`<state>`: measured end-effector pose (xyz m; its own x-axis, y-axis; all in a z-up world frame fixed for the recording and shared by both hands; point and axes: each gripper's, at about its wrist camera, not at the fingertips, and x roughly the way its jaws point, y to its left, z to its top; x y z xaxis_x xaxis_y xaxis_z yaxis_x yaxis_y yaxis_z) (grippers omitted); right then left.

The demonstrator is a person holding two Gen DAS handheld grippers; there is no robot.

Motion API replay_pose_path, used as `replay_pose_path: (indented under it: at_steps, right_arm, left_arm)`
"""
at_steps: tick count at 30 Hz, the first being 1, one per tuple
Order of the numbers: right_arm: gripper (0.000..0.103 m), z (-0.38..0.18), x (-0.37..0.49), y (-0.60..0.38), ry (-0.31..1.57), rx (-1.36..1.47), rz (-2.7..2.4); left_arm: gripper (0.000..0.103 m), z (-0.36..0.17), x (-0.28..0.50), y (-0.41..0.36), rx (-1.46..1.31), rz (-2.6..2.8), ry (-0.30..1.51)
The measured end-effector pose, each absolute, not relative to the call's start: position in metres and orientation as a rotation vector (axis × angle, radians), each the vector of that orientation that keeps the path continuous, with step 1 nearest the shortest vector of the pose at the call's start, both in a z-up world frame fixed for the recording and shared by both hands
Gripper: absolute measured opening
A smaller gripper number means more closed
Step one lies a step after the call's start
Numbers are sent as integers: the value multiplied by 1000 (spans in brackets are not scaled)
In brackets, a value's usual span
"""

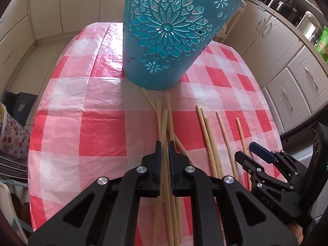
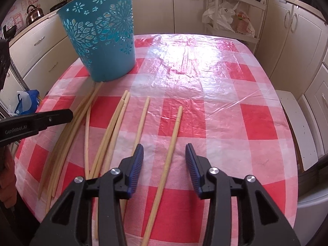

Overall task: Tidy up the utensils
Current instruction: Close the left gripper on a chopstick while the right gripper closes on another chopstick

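Observation:
A blue cut-out basket (image 1: 164,34) stands on the red-checked table (image 1: 92,127); it also shows in the right wrist view (image 2: 104,32). Several wooden chopsticks lie in front of it. My left gripper (image 1: 165,145) is shut on one chopstick (image 1: 163,127) from a crossed bunch (image 2: 67,131). My right gripper (image 2: 164,153) is open and straddles a single chopstick (image 2: 170,149) without touching it. It shows at the right in the left wrist view (image 1: 244,150). More chopsticks (image 2: 114,131) lie between the two grippers.
Cream kitchen cabinets (image 2: 303,41) surround the table. A white cart with plastic bags (image 2: 229,14) stands behind it. A kettle (image 2: 33,13) sits on the left counter. The table's edge (image 2: 287,135) curves off at the right.

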<state>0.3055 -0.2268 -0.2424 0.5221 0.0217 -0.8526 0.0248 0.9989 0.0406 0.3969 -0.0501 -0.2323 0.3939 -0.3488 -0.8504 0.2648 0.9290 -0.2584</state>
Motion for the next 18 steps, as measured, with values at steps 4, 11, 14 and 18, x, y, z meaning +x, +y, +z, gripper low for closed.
replay_pose_path:
  at_steps: [4,11,14,18]
  right_arm:
    - [35,-244,308,-226,1015,51,-8]
    - [7,-245,312,-260,1027,225,7]
    - [7,-245,313,-269,1035,263,-1]
    - [15,-244,322,-259,1036,198,-9]
  left_arm:
    - [9,-239,405,-50,-83,-379,1117]
    - [5,-241,409,-48,-99,-402,1123]
    - [5,-240,408,-40,-122,-407,1121]
    - [5,-239,410,-34,-144,-412,1122]
